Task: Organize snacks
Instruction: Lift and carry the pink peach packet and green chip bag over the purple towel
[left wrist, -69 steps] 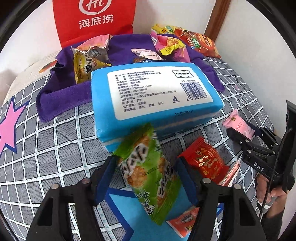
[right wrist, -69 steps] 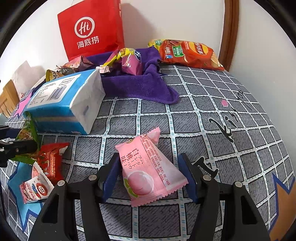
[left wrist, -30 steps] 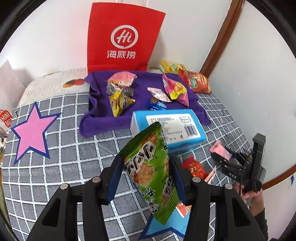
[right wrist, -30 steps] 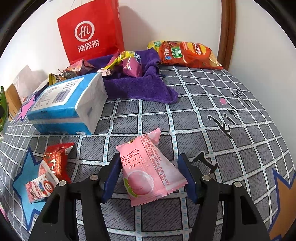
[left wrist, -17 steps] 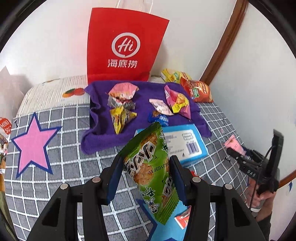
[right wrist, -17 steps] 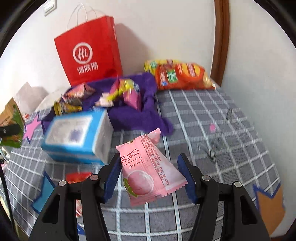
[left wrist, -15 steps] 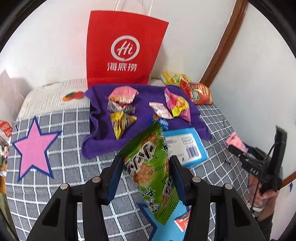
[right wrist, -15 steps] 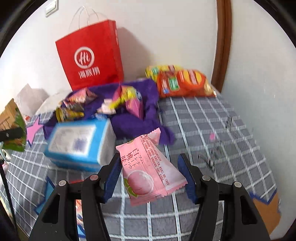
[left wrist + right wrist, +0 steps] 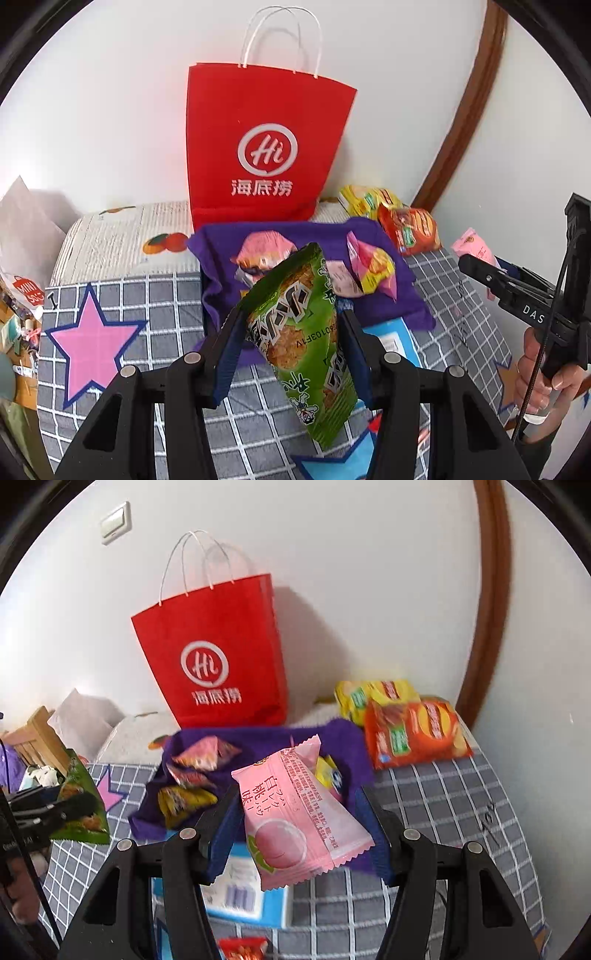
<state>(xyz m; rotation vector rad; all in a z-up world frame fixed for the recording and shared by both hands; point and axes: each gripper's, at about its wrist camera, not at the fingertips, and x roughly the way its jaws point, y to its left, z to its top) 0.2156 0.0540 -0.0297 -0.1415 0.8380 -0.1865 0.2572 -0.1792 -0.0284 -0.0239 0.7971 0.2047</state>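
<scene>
My left gripper [image 9: 291,332] is shut on a green snack packet [image 9: 299,332] and holds it high above the bed. My right gripper [image 9: 299,812] is shut on a pink peach snack packet [image 9: 295,812], also lifted; it shows at the right of the left wrist view [image 9: 476,251]. Below both lies a purple cloth [image 9: 218,295] [image 9: 255,738] with several small snack packets [image 9: 203,757] on it. A red paper bag [image 9: 266,147] [image 9: 218,657] stands against the wall behind the cloth.
Orange and yellow chip bags [image 9: 410,723] [image 9: 402,218] lie at the back right by a brown door frame [image 9: 487,590]. A blue tissue pack [image 9: 243,897] and a red packet [image 9: 243,947] lie on the grey checked bedcover [image 9: 461,812]. Clutter and a wooden chair [image 9: 33,738] stand at left.
Both grippers have risen and tilted up toward the red bag, each keeping its packet. The bedcover and tissue pack have dropped lower in both views.
</scene>
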